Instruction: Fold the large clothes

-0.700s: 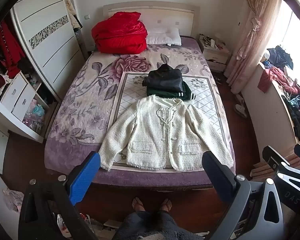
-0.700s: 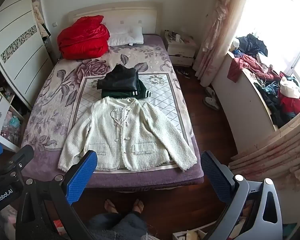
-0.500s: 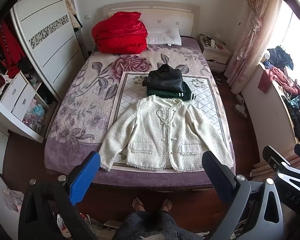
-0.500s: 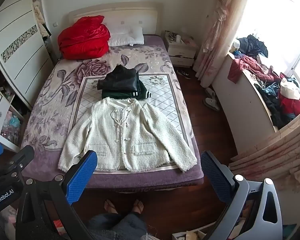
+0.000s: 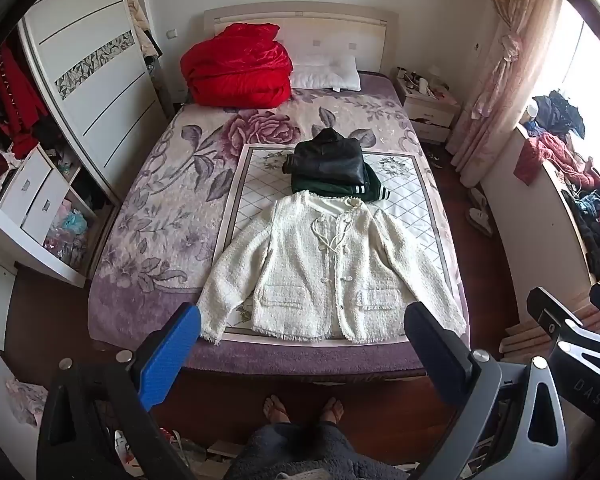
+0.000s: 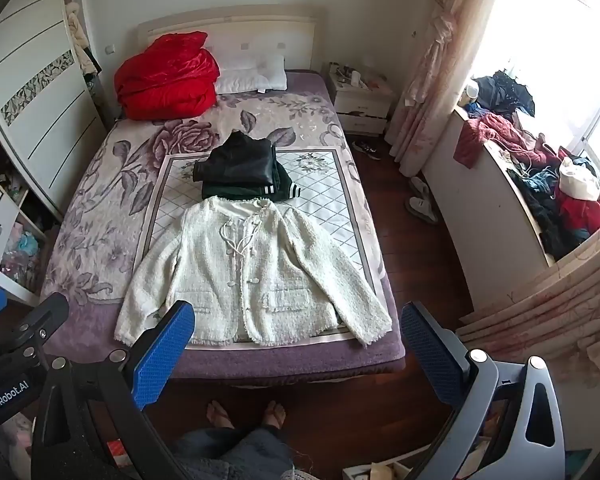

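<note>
A cream tweed jacket [image 5: 331,276] lies flat and face up on a bed [image 5: 172,216], sleeves spread to either side, its hem toward the foot of the bed. It rests on a white quilted mat [image 5: 403,200] that covers the middle of the bed. Just beyond the jacket's collar, toward the headboard, sits a small stack of folded clothes: a black garment [image 5: 327,158] on top of a dark green one [image 5: 339,189] with striped trim. Farther toward the headboard, a bundled red quilt [image 5: 238,66] sits beside a white pillow [image 5: 325,74].

The left gripper [image 5: 303,344] hangs in the air off the foot of the bed, its tongs spread wide and holding nothing, well apart from the jacket. The right gripper [image 6: 296,340] hangs beside it, tongs likewise spread wide and empty. The person's bare feet [image 5: 303,408] stand on the dark wooden floor at the foot of the bed.
</note>
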A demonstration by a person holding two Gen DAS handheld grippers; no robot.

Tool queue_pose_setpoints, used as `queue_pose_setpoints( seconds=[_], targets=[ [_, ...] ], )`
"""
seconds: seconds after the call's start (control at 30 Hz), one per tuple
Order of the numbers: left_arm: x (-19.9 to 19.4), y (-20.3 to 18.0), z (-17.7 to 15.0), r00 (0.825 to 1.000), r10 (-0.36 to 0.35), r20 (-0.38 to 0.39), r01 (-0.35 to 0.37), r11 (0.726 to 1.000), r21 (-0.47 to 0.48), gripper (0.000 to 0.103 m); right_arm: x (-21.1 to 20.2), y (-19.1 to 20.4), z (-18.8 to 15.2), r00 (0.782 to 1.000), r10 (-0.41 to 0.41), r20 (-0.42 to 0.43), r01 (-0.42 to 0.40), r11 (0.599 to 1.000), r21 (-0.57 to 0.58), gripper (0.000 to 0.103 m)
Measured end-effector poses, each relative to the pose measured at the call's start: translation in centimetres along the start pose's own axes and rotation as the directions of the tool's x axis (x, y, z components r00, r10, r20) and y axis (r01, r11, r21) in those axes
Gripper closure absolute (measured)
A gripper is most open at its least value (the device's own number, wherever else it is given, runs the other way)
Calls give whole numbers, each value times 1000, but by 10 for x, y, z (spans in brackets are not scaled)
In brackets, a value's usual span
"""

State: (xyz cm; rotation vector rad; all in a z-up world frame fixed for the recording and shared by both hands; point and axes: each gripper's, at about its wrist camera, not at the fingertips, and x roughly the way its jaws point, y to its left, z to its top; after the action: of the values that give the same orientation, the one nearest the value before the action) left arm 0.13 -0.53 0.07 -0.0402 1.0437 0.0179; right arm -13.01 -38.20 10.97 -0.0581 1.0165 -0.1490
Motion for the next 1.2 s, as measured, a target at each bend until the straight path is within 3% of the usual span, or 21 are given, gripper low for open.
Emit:
queue_pose_setpoints(
  seconds=[1.2],
  targets=[
    [-5, -2, 15, 1000, -5, 10, 5, 1000, 0, 0, -5, 1, 9, 1000, 4, 6, -4, 1000, -1, 0]
  ],
)
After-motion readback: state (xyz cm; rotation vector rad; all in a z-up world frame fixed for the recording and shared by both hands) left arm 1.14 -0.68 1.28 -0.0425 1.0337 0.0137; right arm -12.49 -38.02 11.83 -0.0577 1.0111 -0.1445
